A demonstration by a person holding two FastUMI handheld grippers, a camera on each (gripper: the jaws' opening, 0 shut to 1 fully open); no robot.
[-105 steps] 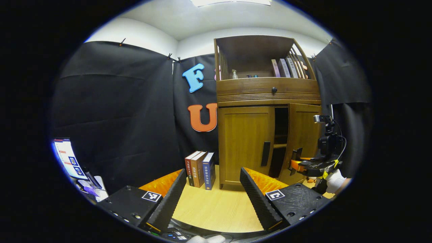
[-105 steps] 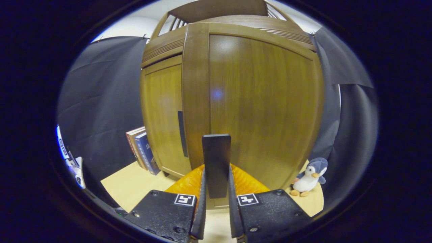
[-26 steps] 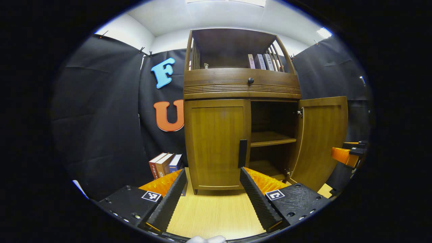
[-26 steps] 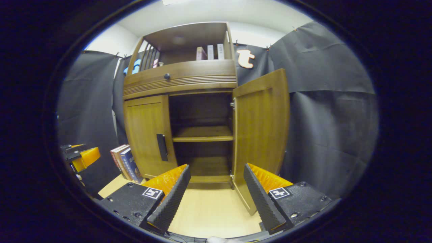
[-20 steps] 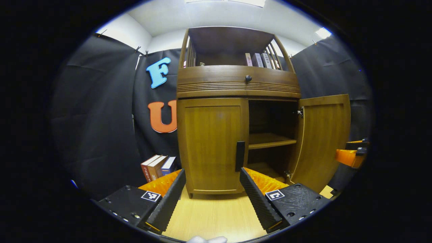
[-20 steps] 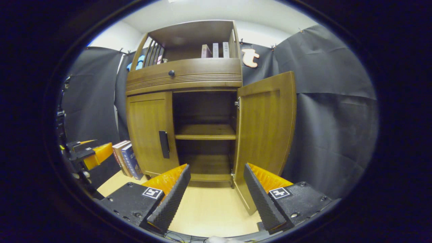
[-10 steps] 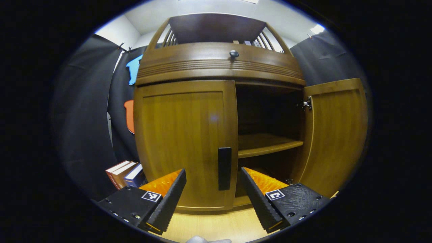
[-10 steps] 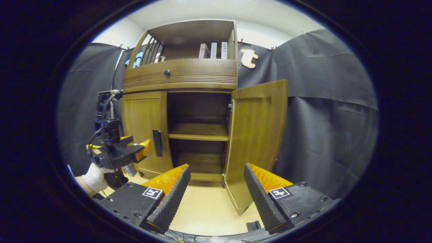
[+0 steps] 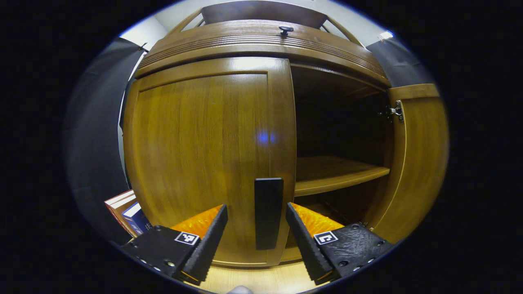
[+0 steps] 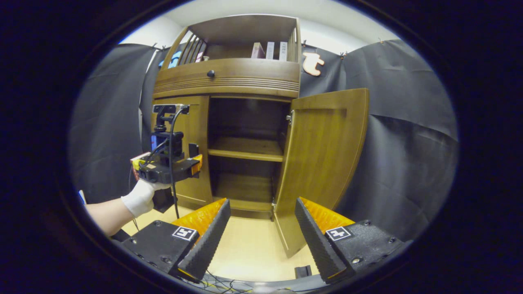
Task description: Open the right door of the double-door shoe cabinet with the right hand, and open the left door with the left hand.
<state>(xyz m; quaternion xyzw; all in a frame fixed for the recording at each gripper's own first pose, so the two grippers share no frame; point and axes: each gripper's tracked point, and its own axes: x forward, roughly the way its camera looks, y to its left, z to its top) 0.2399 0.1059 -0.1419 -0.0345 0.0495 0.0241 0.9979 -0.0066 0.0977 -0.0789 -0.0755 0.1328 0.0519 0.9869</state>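
The wooden shoe cabinet [image 10: 229, 83] has its right door [image 10: 322, 163] swung wide open, showing a bare inner shelf [image 10: 245, 153]. The left door [image 9: 204, 155] is shut. Its dark upright handle [image 9: 268, 212] stands between the fingers of my left gripper [image 9: 255, 207], which is open with a gap on each side. In the right gripper view, the left gripper [image 10: 197, 163] is held by a gloved hand [image 10: 141, 198] at that handle [image 10: 193, 150]. My right gripper [image 10: 262, 202] is open and holds nothing, back from the cabinet.
A few books [image 9: 126, 208] stand against the cabinet's left side on the pale wood floor [image 10: 249, 249]. The open right door [image 9: 421, 163] juts out on the right. A drawer with a round knob [image 10: 211, 74] runs above the doors. Cables [image 10: 220, 279] lie near the front edge.
The right door has been pulled open and my right gripper has let go of its handle and drawn back. My left gripper has moved in until the left door's handle sits between its fingers.
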